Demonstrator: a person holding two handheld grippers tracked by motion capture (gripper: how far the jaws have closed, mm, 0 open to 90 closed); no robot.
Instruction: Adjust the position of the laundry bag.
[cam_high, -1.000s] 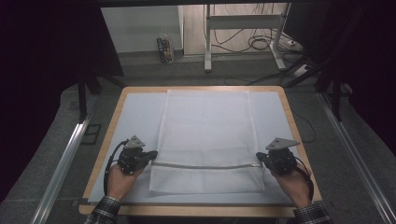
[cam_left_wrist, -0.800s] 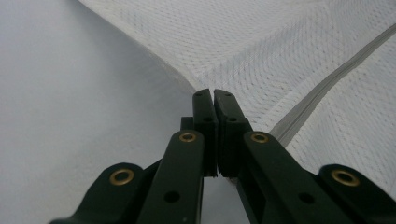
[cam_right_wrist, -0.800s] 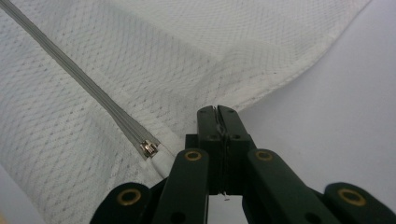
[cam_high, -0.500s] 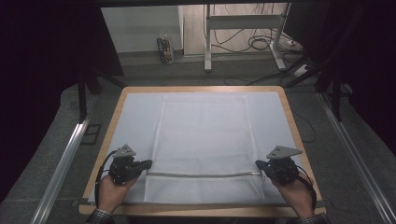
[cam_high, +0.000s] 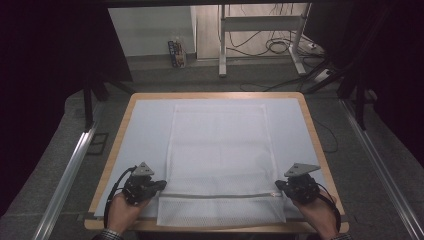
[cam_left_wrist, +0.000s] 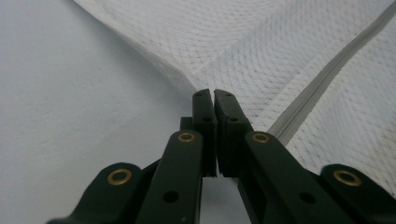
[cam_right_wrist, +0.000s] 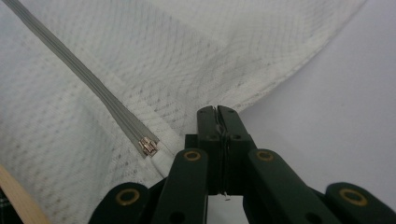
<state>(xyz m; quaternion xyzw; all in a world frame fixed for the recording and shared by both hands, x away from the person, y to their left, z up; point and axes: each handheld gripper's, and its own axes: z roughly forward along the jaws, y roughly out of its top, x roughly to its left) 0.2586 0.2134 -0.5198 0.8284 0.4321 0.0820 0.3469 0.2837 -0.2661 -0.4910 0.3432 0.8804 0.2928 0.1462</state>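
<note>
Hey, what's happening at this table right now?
A person is handling a white mesh laundry bag laid flat on the pale-covered table, with a hand-held gripper in each hand. The left hand-held gripper is at the bag's left edge and the right hand-held gripper at its right edge, both level with the grey zipper near the person's side. Both sets of jaws are closed; the right one looks pinched on the bag's edge, and the zipper pull sits close beside it.

A white mesh laundry bag (cam_high: 220, 160) lies flat on the desk (cam_high: 150, 96), its grey zipper (cam_high: 215, 195) running across near the front edge. The left gripper (cam_high: 159, 185) and right gripper (cam_high: 278, 185) pinch its two side edges.
</note>
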